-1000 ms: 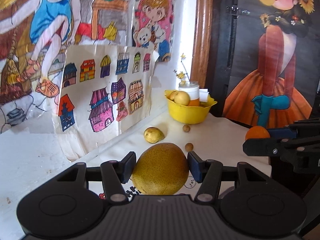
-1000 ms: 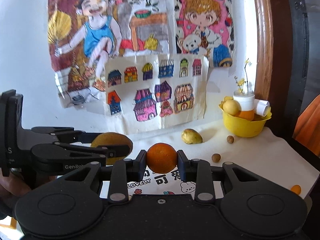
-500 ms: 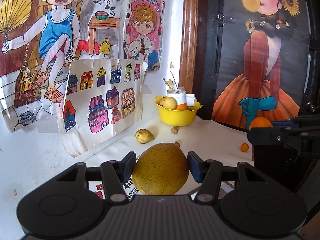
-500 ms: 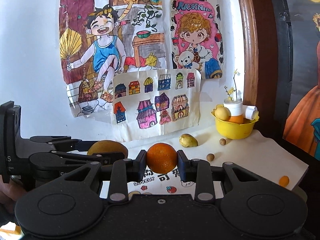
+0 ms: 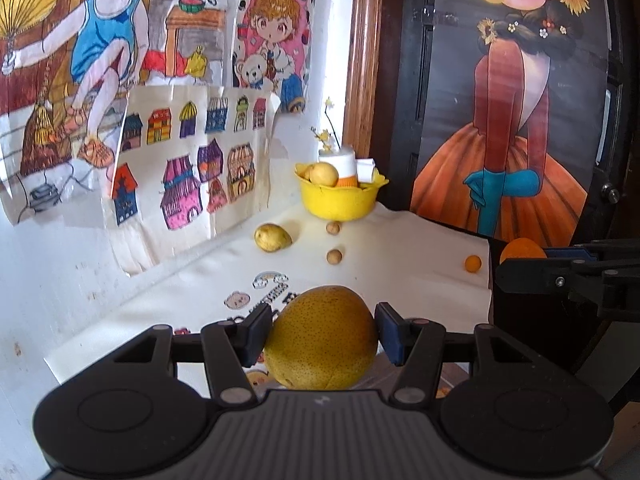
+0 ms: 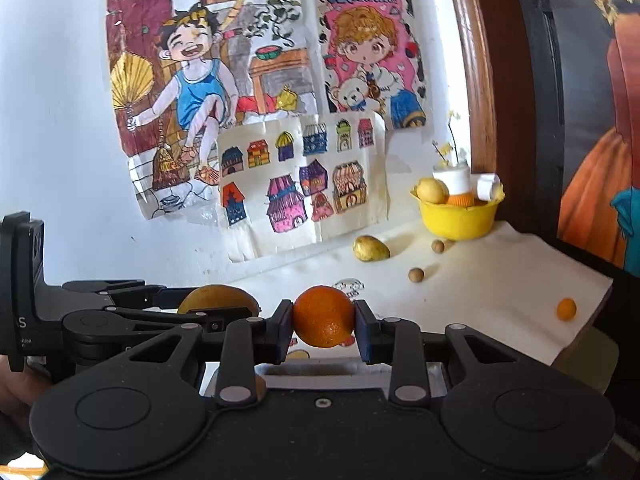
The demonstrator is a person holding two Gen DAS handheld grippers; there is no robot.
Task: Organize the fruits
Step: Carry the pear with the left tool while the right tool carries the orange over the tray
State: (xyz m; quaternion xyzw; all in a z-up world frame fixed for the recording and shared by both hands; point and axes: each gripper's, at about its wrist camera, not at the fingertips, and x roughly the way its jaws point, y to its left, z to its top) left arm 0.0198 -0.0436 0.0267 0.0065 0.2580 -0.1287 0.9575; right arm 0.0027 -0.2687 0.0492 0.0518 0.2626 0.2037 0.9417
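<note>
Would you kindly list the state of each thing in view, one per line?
Left gripper: shut on the pear.
Pear: held off the table.
Right gripper: shut on the orange.
Orange: held off the table.
Bowl: upright on the cloth, holding fruit and a bottle.
Small pear: loose on the cloth.
Two brown nuts: loose, apart.
Tiny orange fruit: loose near the cloth's edge.

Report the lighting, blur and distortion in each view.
Left wrist view: sharp, daylit, the door frame bowed by the fisheye, soft shadow beside the yellow bowl. Right wrist view: equally sharp, wall bright, corners dark, the small pear casting a faint shadow.
</note>
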